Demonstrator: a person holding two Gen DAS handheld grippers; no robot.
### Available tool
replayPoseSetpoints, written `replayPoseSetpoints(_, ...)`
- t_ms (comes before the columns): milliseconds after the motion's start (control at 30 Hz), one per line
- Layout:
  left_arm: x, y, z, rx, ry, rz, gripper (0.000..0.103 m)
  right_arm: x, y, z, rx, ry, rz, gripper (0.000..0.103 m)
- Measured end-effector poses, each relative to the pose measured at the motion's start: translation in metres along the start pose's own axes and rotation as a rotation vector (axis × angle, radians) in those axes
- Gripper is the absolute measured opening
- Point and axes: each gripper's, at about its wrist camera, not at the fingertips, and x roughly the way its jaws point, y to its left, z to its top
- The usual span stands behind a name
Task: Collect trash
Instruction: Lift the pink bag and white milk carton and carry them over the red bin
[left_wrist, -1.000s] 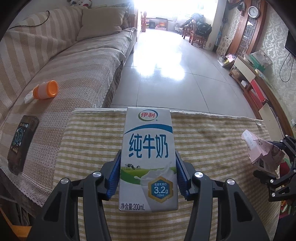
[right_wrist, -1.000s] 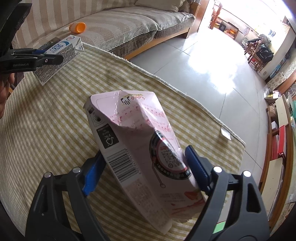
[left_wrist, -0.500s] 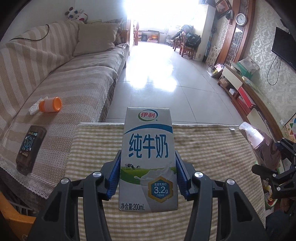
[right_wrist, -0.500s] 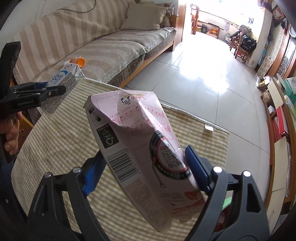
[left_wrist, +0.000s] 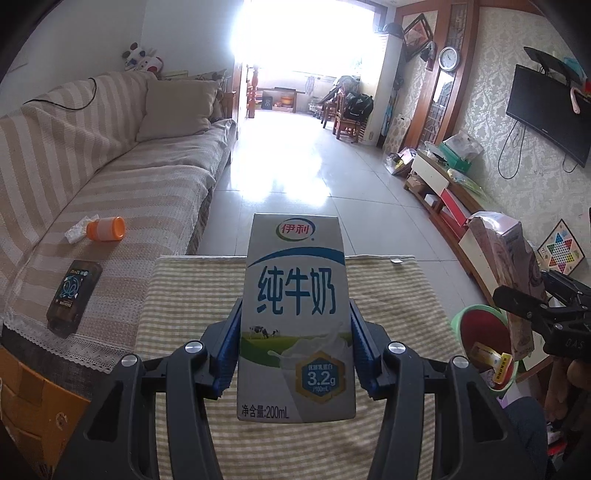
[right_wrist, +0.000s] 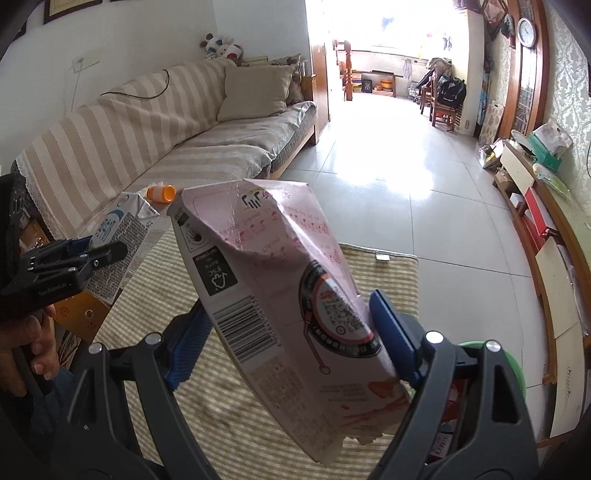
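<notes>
Both cartons up over the striped desk cloth (left_wrist: 184, 295)!
Left gripper (left_wrist: 295, 354) clamps the milk carton (left_wrist: 295, 317), right gripper (right_wrist: 291, 343) the crumpled pink carton (right_wrist: 280, 280); green bin (left_wrist: 458, 321) half hidden beside the desk, sofa (left_wrist: 110, 184) beyond.

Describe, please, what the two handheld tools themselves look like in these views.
Both match: the left tool and the right tool have matte black, angular linkage arms with cut-out openings, silver round pivot bolts and ribbed blue pads inside the tips. White lettering marks the left tool's side in the right wrist view. No cables show.
</notes>
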Motion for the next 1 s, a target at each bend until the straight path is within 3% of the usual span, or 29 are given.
replayPoseSetpoints(367, -0.046, -0.025, -0.011, 0.024, -0.045, -0.04, 0.049, -0.04, 0.006, -0.025, 0.083, -0.061, 0.0, 0.082)
replayPoseSetpoints(1000, -0.034, -0.069, -0.012, 0.055, -0.015, -0.102, 0.049, -0.061, -0.031, -0.036, 0.16, -0.084, -0.042, 0.082)
